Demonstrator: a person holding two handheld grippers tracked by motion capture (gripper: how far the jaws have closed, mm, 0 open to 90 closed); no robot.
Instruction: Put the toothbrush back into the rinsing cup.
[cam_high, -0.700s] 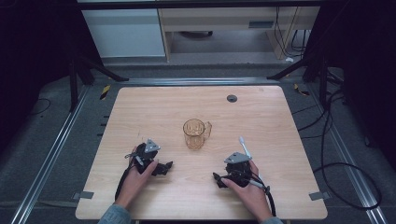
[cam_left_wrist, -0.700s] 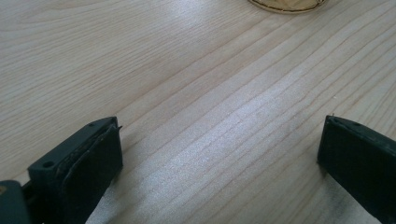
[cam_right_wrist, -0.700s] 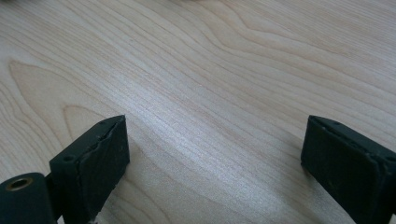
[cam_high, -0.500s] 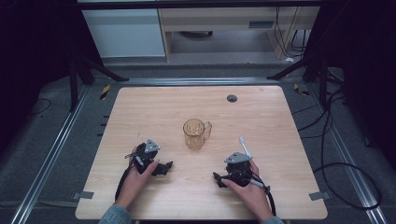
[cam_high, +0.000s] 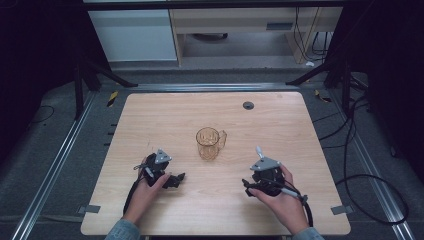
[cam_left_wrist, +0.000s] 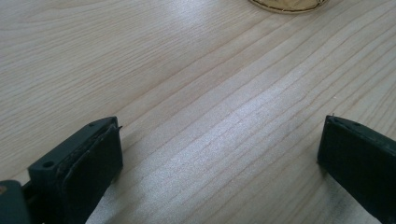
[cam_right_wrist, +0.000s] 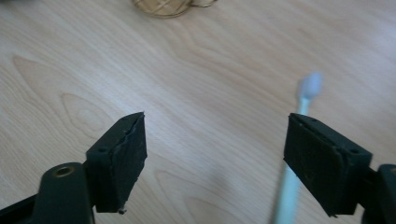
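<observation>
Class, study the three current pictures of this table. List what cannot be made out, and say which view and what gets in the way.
- Toothbrush: right gripper view, blurred, and its lower end passes behind the right-hand jaw.
- Glass mug: left gripper view, cut off by the top edge; only its base shows.
- Small dark disc on the table: high view, too small to identify.

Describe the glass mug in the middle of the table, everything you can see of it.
The mug is clear, amber-tinted glass with a faceted or patterned wall and an open round mouth. It stands upright near the middle of the wooden table, its handle pointing toward the table's right side. It looks empty. Nothing touches it but the tabletop: the left gripper and right gripper both rest nearer the person, apart from it. Its base edge shows at the top of both gripper views.
</observation>
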